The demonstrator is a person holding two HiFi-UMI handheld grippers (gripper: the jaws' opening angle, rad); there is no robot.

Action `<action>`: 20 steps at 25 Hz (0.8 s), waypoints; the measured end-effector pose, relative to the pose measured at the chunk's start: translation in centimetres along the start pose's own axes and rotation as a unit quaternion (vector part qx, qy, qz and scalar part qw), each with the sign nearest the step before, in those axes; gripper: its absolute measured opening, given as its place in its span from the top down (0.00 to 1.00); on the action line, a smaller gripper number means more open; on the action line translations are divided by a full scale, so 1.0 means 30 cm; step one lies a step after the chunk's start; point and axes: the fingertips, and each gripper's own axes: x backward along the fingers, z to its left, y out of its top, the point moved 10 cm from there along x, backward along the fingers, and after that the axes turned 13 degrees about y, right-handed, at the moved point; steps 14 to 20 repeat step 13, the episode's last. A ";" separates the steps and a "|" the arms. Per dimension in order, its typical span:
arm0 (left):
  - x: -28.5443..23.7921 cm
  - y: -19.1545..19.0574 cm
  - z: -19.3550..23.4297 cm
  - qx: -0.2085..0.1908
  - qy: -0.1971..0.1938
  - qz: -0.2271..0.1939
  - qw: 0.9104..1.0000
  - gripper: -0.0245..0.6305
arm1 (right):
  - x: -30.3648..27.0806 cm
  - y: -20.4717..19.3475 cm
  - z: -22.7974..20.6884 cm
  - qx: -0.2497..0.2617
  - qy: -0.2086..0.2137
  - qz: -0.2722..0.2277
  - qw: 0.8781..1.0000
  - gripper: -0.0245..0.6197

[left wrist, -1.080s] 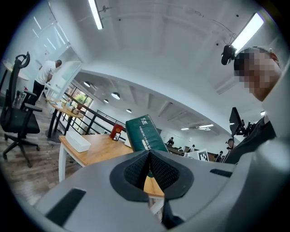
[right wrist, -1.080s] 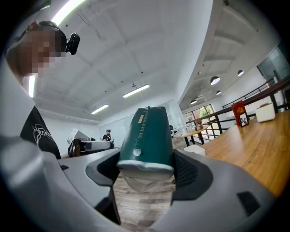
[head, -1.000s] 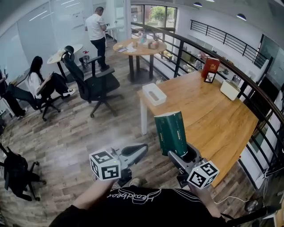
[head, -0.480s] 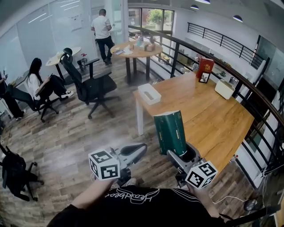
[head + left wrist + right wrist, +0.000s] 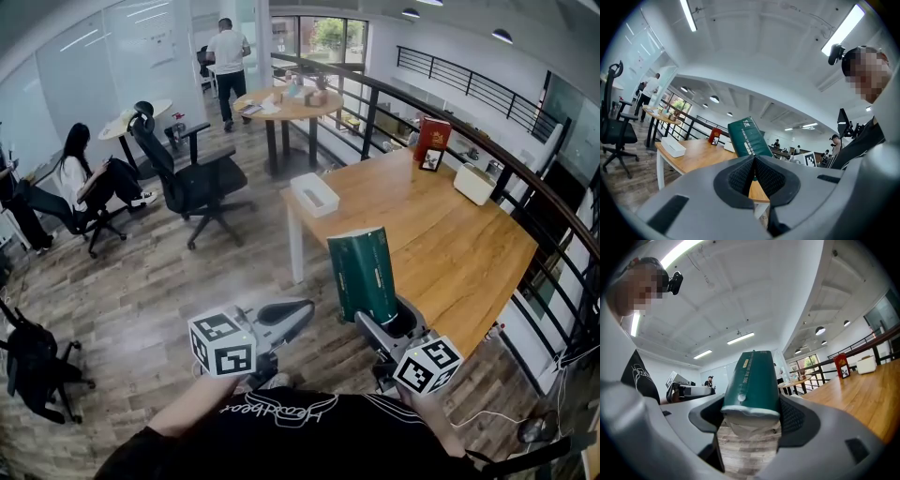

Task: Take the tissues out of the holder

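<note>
Tissues in a green pack stand upright in the air by the near edge of the wooden table, well apart from the white holder at that table's left corner. The right gripper clamps the pack's lower end, one jaw pressed on each side. The left gripper is level beside it over the floor, with its jaws closed together on nothing.

Left gripper jaws together, right gripper jaws clamped on tissue pack.
</note>
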 end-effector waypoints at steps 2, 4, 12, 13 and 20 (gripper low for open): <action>-0.002 -0.003 -0.008 -0.002 0.000 0.001 1.000 0.94 | 0.006 0.003 0.000 0.003 0.001 0.001 1.000 0.42; 0.004 0.000 -0.003 -0.001 0.001 0.002 1.000 0.94 | -0.002 0.007 0.007 0.006 0.001 0.005 1.000 0.42; 0.000 0.031 0.044 -0.001 0.004 0.008 1.000 0.94 | -0.066 0.019 -0.010 0.009 0.010 0.017 1.000 0.42; -0.003 0.038 0.057 0.000 0.006 0.009 1.000 0.94 | -0.080 0.022 -0.017 0.007 0.011 0.018 1.000 0.42; -0.003 0.038 0.057 0.000 0.006 0.009 1.000 0.94 | -0.080 0.022 -0.017 0.007 0.011 0.018 1.000 0.42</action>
